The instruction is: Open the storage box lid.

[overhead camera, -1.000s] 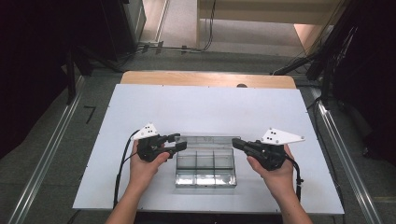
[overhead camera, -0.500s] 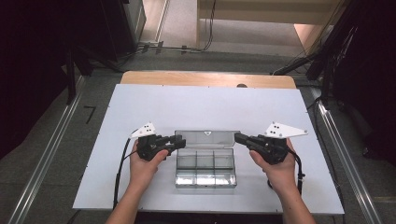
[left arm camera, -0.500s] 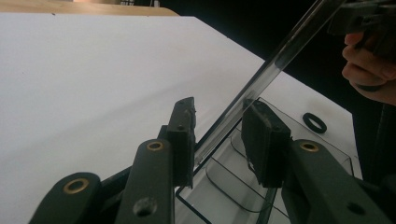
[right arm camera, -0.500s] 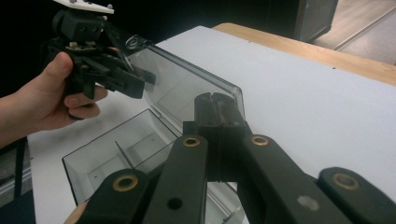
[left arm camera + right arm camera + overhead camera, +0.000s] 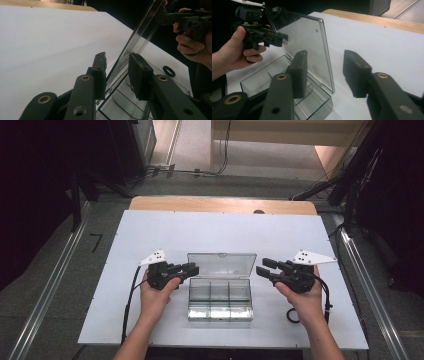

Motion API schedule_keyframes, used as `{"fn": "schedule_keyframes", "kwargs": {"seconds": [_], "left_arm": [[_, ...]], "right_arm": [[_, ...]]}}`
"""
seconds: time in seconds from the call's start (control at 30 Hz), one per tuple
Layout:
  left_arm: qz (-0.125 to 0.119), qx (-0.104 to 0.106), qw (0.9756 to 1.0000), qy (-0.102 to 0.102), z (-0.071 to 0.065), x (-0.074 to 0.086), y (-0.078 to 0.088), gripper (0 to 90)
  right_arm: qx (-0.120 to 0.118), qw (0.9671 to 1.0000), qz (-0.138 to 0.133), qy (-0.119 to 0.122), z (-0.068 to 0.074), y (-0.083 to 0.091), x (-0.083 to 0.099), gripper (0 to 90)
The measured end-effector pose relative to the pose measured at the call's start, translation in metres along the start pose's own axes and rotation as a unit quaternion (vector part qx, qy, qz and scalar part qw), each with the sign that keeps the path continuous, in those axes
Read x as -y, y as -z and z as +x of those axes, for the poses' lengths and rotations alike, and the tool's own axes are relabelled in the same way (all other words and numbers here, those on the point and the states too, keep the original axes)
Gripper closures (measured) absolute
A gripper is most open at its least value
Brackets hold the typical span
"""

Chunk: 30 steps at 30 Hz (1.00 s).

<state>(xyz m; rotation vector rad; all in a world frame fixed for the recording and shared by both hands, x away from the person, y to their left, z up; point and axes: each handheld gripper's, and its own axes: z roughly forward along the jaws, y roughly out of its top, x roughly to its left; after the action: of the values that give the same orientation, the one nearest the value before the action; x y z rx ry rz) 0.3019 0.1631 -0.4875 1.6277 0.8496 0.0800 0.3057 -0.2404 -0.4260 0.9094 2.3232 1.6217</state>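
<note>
Clear compartment box (image 5: 220, 299) near-centre on white table (image 5: 150, 235), lid (image 5: 221, 265) upright. My right gripper (image 5: 265, 266) just opened, off the lid's right edge; left gripper (image 5: 189, 268) closing around its left edge, seemingly ungripped

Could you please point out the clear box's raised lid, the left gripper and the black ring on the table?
raised lid (image 5: 220, 265), high view, middle of the clear panel.
left gripper (image 5: 194, 269), high view, between its fingertips.
black ring (image 5: 169, 71), left gripper view, its band.
</note>
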Motion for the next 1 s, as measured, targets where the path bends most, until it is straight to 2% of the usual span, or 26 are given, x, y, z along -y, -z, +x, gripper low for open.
{"fn": "schedule_keyframes", "kwargs": {"seconds": [0.27,0.47,0.63,0.8,1.0], "left_arm": [[-0.004,0.004,1.0000,0.008,0.002,0.000,-0.001,68.0],[-0.005,0.002,0.9999,0.012,0.003,0.000,-0.002,68.0],[-0.007,0.002,0.9999,0.014,0.004,0.000,-0.003,68.1],[-0.008,0.002,0.9998,0.016,0.004,0.001,-0.003,68.4],[-0.009,-0.005,0.9998,0.019,0.003,0.001,-0.004,69.0]], "right_arm": [[0.006,0.9999,0.009,-0.008,-0.006,-0.021,0.005,40.8],[0.011,0.9996,0.014,-0.024,-0.010,-0.035,0.009,39.2],[0.003,0.9993,0.024,-0.029,-0.010,-0.046,0.012,43.2],[-0.001,0.9991,0.017,-0.039,-0.011,-0.049,0.014,51.5],[-0.002,0.9990,0.020,-0.040,-0.010,-0.054,0.017,60.4]]}}
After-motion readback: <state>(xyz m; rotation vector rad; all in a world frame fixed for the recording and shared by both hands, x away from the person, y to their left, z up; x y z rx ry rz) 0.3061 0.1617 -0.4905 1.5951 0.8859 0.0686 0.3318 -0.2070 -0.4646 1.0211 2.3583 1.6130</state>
